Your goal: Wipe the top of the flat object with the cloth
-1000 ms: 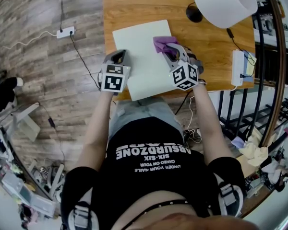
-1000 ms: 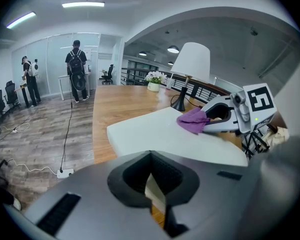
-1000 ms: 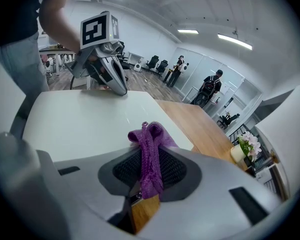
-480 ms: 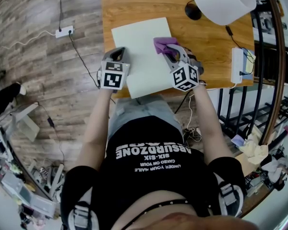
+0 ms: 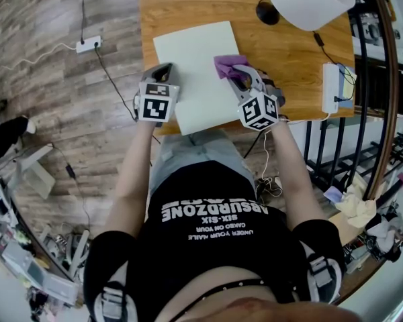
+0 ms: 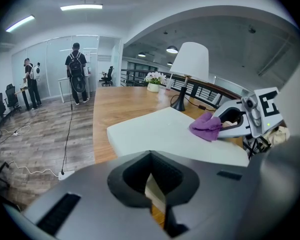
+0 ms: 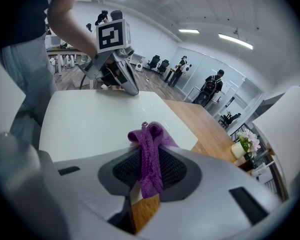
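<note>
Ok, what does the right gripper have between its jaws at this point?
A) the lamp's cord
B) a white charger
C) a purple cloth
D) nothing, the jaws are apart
C: in the right gripper view the right gripper has its jaws shut on the purple cloth, whose bunched end sits at the edge of the white board.

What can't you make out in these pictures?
- Underside of the purple cloth: the right gripper covers it in the right gripper view.
- Left edge of the flat board: partly under the left gripper in the head view.
- Table beneath the lamp shade: hidden in the head view.
- Dirt on the board: too small to tell.
</note>
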The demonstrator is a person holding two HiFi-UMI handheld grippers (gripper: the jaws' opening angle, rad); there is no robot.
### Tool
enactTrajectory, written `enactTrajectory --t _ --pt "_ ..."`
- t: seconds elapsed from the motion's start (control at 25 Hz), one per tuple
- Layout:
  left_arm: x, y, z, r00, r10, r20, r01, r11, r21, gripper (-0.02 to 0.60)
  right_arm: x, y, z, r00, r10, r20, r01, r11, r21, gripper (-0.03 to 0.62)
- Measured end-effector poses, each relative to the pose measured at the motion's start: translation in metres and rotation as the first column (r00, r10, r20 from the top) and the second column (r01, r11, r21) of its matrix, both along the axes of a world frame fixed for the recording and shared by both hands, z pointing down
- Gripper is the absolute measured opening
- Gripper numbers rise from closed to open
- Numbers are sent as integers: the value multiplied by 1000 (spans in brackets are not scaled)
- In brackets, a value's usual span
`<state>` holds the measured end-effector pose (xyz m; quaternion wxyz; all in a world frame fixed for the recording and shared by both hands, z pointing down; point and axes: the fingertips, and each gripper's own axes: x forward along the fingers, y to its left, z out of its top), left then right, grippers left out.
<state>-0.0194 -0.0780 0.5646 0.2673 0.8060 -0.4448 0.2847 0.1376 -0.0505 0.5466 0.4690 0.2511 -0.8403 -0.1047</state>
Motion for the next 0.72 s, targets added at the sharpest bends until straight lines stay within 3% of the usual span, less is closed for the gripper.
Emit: enactTrajectory --t 0.72 --pt "-1 -1 -2 1000 -4 21 4 1000 22 15 14 52 -4 1000 8 11 -8 999 -50 98"
